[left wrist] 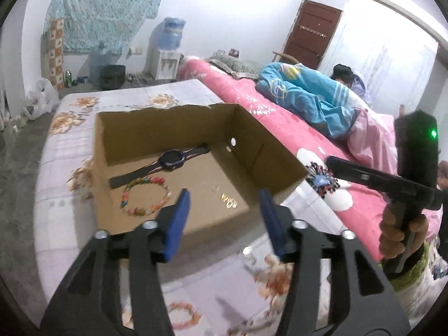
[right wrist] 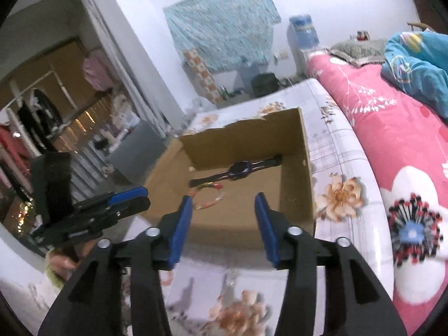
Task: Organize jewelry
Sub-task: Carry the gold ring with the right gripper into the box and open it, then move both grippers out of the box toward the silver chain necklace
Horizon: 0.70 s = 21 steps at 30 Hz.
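Both claws, left (left wrist: pixel 224 212) and right (right wrist: pixel 224 218), hang wide open and empty above the near edge of the box (left wrist: pixel 280 151), which sits on a floral sheet (left wrist: pixel 70 151) beside a pink quilt (right wrist: pixel 392 128). Inside the box lie 3 pieces: a watch (left wrist: pixel 169 161) toward the back, a bead bracelet (left wrist: pixel 145 198) just in front of it, and a small gold piece (left wrist: pixel 228 200) apart at the right. Another bracelet (left wrist: pixel 183 315) lies outside on the sheet, under the left claw.

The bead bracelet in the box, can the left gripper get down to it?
Probably yes. The cardboard box has no lid, the bead bracelet lies bare on its floor beside the watch, and the left gripper is open, just above the near edge.
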Each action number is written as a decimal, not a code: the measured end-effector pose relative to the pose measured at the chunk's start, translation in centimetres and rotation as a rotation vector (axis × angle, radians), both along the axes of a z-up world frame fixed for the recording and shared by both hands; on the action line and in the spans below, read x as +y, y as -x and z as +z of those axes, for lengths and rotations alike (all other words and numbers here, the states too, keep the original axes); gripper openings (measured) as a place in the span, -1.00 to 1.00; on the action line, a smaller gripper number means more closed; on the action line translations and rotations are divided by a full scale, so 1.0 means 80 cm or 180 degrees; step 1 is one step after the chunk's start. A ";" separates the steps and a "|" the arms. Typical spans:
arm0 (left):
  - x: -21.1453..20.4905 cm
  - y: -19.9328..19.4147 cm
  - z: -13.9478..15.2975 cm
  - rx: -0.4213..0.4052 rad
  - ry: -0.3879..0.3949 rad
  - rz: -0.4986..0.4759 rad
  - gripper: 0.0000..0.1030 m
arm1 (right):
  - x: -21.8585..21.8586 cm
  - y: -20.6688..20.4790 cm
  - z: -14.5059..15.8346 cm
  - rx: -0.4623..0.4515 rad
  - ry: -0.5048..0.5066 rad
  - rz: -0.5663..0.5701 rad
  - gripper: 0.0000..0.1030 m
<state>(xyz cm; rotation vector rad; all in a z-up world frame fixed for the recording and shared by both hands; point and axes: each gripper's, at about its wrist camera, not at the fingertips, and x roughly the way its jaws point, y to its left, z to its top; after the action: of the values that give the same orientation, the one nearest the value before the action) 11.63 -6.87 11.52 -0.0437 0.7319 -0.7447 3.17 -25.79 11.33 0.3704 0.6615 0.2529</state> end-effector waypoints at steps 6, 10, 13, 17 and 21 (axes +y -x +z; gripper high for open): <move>0.046 0.052 -0.036 0.0062 -0.0148 0.0167 0.50 | 0.032 0.056 -0.059 0.0281 0.0085 0.0040 0.50; 0.037 0.072 -0.082 0.0268 -0.0440 0.0178 0.62 | 0.058 0.052 -0.113 0.0692 0.0550 -0.0121 0.51; 0.019 0.084 -0.114 0.0388 -0.0694 0.0201 0.62 | 0.067 0.039 -0.140 0.0956 0.0916 -0.0325 0.52; -0.007 0.091 -0.149 0.0411 -0.1048 0.0302 0.63 | 0.064 0.027 -0.159 0.1141 0.1051 -0.0534 0.68; -0.015 0.094 -0.171 0.0363 -0.1271 0.0423 0.66 | 0.066 0.019 -0.184 0.1299 0.1149 -0.0582 0.75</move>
<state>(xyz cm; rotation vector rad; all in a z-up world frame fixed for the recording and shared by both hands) 4.08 -8.09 -2.13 0.2274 0.9664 -0.4621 1.64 -20.49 -3.38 0.1314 1.0486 -0.1229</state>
